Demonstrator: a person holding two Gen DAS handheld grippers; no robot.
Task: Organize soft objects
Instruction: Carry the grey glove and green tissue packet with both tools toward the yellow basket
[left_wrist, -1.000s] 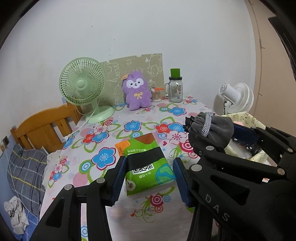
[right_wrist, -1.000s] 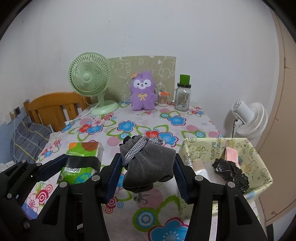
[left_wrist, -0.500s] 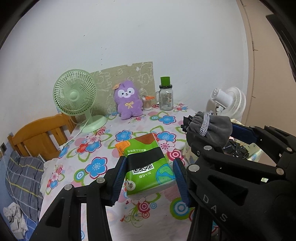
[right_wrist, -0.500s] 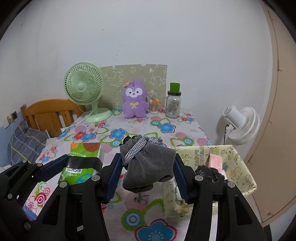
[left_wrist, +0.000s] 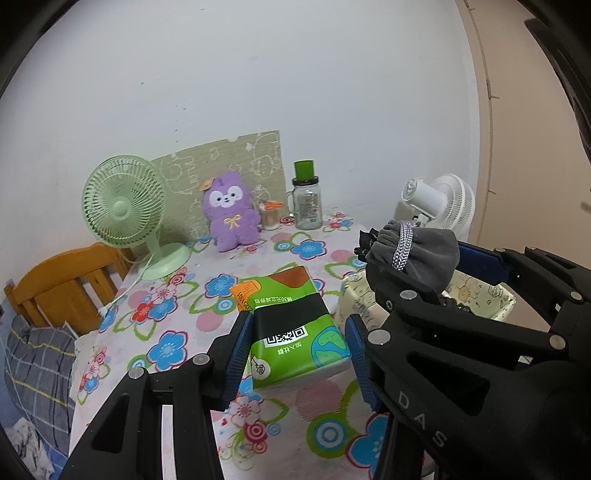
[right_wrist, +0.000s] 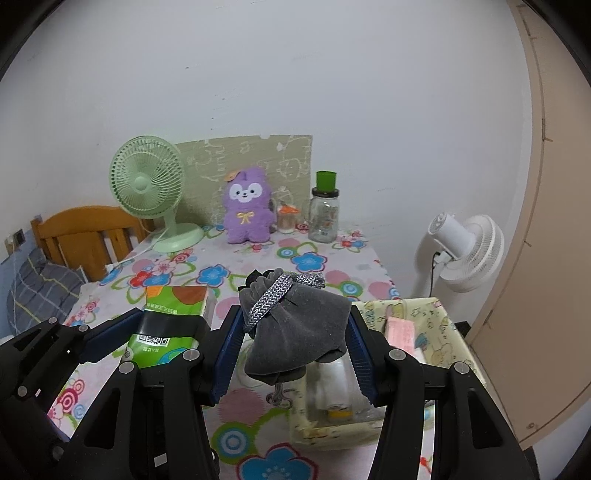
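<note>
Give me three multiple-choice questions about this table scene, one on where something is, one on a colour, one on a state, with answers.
1. Where does the purple plush toy sit?
A. in the fabric bin
B. at the table's far edge, by the wall
C. on the chair

2. What colour is the glass jar's cap?
A. green
B. red
C. white

3. What are the right tongs doing?
A. standing open
B. clamping the grey drawstring pouch
C. clamping the tissue pack

Answers: B, it stands between the green fan and the jar; A, the cap is green; B, both pads press the pouch's sides.
</note>
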